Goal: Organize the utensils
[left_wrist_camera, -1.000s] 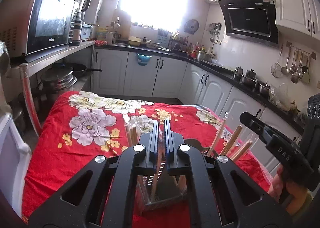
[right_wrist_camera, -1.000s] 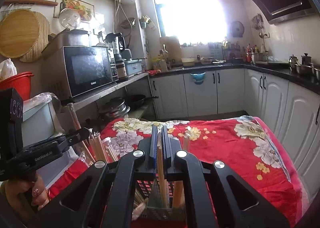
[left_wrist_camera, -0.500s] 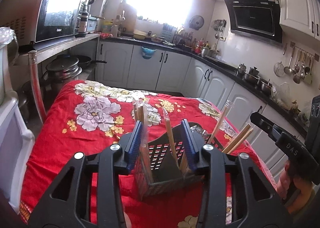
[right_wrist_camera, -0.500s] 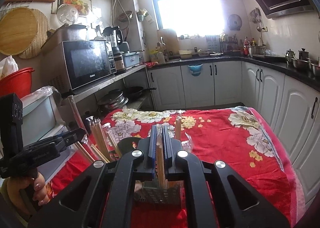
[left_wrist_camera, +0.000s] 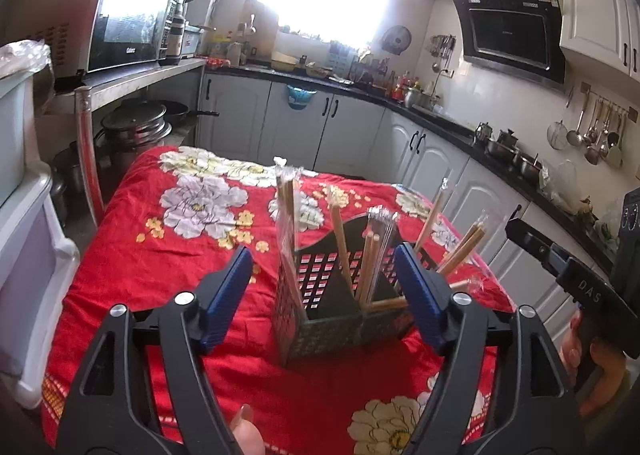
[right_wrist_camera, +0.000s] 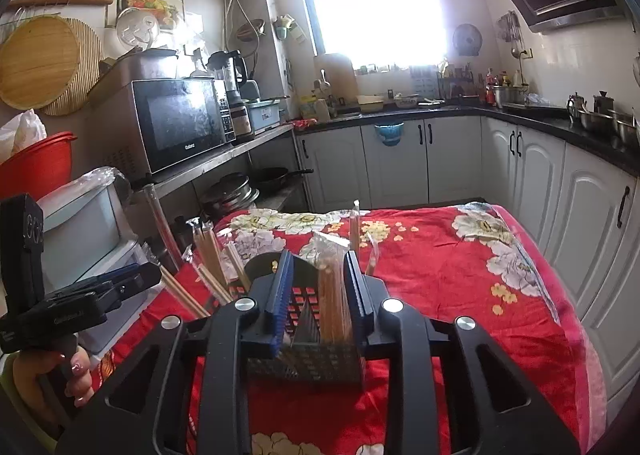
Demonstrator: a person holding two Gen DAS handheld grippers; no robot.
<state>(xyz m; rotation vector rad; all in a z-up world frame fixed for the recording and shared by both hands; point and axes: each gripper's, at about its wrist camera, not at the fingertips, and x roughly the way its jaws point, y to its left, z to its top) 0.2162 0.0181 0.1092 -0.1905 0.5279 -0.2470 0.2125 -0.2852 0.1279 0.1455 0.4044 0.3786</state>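
A black perforated caddy (left_wrist_camera: 316, 319) stands on the red floral cloth (left_wrist_camera: 168, 255), with several wrapped chopstick packs (left_wrist_camera: 340, 239) leaning in its compartments. My left gripper (left_wrist_camera: 323, 251) sits just in front of it. Its jaws are opening wide on either side of the caddy and touch nothing. In the right wrist view the caddy (right_wrist_camera: 304, 367) holds an upright wrapped chopstick bundle (right_wrist_camera: 332, 287). My right gripper (right_wrist_camera: 319, 255) has that bundle between its jaws, which are opening, and the left pad stands apart from it. Each gripper shows in the other's view, the right gripper (left_wrist_camera: 560, 267) and the left gripper (right_wrist_camera: 112, 287).
White plastic drawers (right_wrist_camera: 80, 231) stand at the table's left edge, below a shelf with a microwave (right_wrist_camera: 180, 123) and pots. White cabinets (left_wrist_camera: 432, 159) run along the far and right sides. The person's hands (right_wrist_camera: 76, 371) hold the gripper handles.
Both grippers were shut over chopsticks in the caddy. Both have opened, the left far wider, and drawn back from the caddy. The chopstick packs stay standing in it.
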